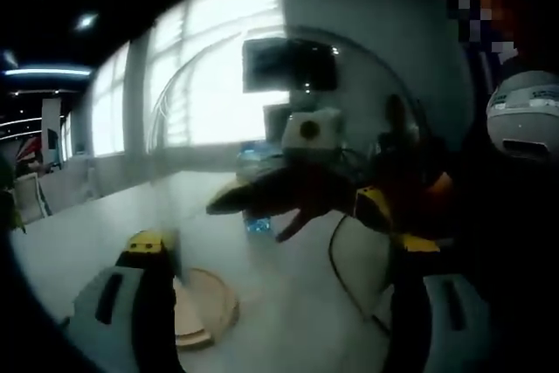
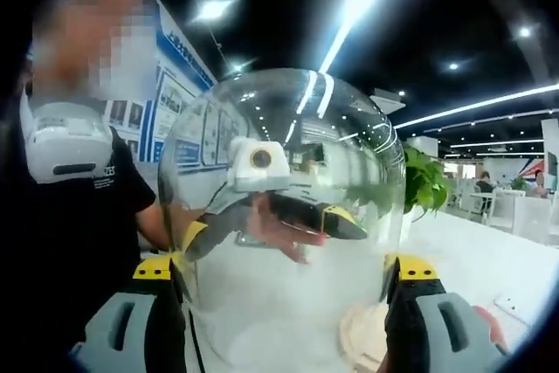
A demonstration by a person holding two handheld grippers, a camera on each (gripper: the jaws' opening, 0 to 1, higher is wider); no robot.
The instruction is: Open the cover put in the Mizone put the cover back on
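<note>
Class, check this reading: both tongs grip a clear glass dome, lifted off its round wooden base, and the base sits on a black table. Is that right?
One thing is wrong: the table is white, not black, as the left gripper view shows. The rest holds: the left tongs and right tongs grip the clear glass dome, lifted off its round wooden base.

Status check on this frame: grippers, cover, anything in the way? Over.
Right gripper fingers flank glass cover, apparently gripping. Left gripper fingers spread, contact unclear. Blue bottle beyond wooden base, partly hidden.
</note>
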